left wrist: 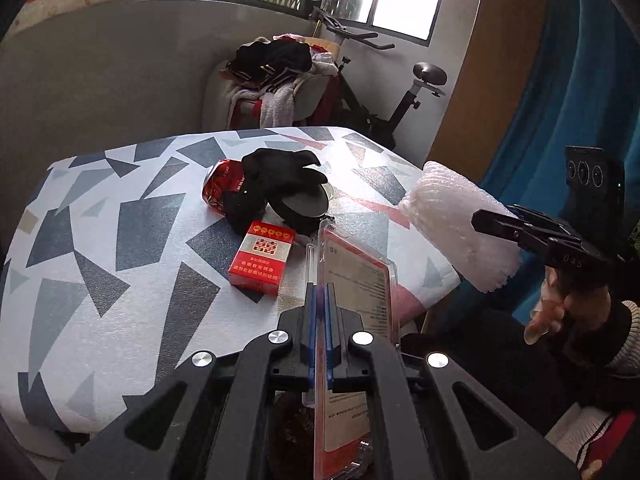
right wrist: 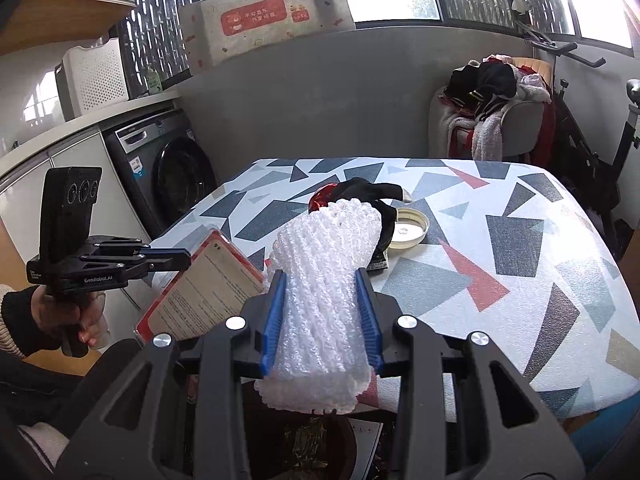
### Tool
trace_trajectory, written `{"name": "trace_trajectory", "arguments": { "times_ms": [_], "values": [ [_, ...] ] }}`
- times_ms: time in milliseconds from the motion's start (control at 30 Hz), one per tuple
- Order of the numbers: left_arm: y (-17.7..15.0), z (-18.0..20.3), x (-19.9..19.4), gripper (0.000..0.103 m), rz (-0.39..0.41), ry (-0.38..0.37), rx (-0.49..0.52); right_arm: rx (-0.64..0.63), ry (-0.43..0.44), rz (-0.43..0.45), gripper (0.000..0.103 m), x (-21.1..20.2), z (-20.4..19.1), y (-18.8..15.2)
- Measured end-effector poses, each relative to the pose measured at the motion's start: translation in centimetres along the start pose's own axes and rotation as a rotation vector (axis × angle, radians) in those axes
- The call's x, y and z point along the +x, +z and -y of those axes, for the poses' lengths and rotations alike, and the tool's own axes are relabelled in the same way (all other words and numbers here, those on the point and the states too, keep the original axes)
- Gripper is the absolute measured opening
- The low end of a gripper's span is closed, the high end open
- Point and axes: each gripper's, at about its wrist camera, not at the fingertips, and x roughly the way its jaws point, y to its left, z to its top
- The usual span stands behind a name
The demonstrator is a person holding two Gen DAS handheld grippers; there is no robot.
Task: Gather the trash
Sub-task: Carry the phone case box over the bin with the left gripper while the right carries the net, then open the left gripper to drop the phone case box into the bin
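My left gripper [left wrist: 319,292] is shut on a clear plastic package with a red-edged printed card [left wrist: 352,320], held edge-up over the table's near edge; it also shows in the right wrist view [right wrist: 204,284]. My right gripper [right wrist: 322,292] is shut on a white foam net sleeve [right wrist: 324,280], seen in the left wrist view [left wrist: 456,224] at the right. A dark trash bin [right wrist: 312,448] sits below both grippers. On the table lie a red cigarette box [left wrist: 260,258], a black glove [left wrist: 276,184], a red crumpled wrapper [left wrist: 218,188] and a round lid [right wrist: 408,228].
The table [left wrist: 100,240] has a geometric-patterned cover. A washing machine [right wrist: 168,176] stands left, a chair piled with clothes [right wrist: 492,112] and an exercise bike [left wrist: 384,92] behind the table. A blue cloth [left wrist: 580,100] hangs at the right.
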Motion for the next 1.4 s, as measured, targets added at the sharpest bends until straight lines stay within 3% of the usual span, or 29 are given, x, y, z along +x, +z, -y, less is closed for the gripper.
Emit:
{"name": "trace_trajectory", "arguments": {
  "times_ms": [333, 700, 767, 833, 900, 1033, 1133, 1400],
  "values": [
    [-4.0, 3.2, 2.0, 0.004, -0.055, -0.102, 0.055, 0.009, -0.016, -0.024, 0.037, -0.4, 0.2, -1.3],
    [-6.4, 4.4, 4.0, 0.006, -0.156, -0.147, 0.09, 0.007, -0.005, -0.064, 0.037, 0.3, 0.1, -2.6],
    [-6.7, 4.2, 4.1, 0.016, -0.165, -0.162, 0.081, 0.006, -0.002, -0.071, 0.037, 0.4, 0.0, -2.8],
    [-6.8, 3.9, 3.8, 0.047, -0.155, -0.164, 0.063, 0.006, 0.004, -0.078, 0.037, 0.5, -0.1, -3.1],
    [-6.7, 3.5, 3.2, 0.055, -0.13, -0.152, 0.041, 0.004, 0.01, -0.088, 0.037, 0.7, -0.2, -3.3],
    [-6.5, 2.5, 1.7, 0.082, -0.086, -0.095, -0.004, -0.015, 0.03, -0.114, 0.037, 1.3, -0.8, -4.2],
    [-6.8, 1.9, 0.6, 0.089, -0.063, -0.067, -0.024, -0.043, 0.067, -0.144, 0.037, 1.9, -1.5, -5.0],
    [-8.4, 1.4, -0.7, 0.096, -0.04, 0.042, -0.005, -0.145, 0.146, -0.256, 0.038, 4.1, -4.1, -8.0]
  ]
}}
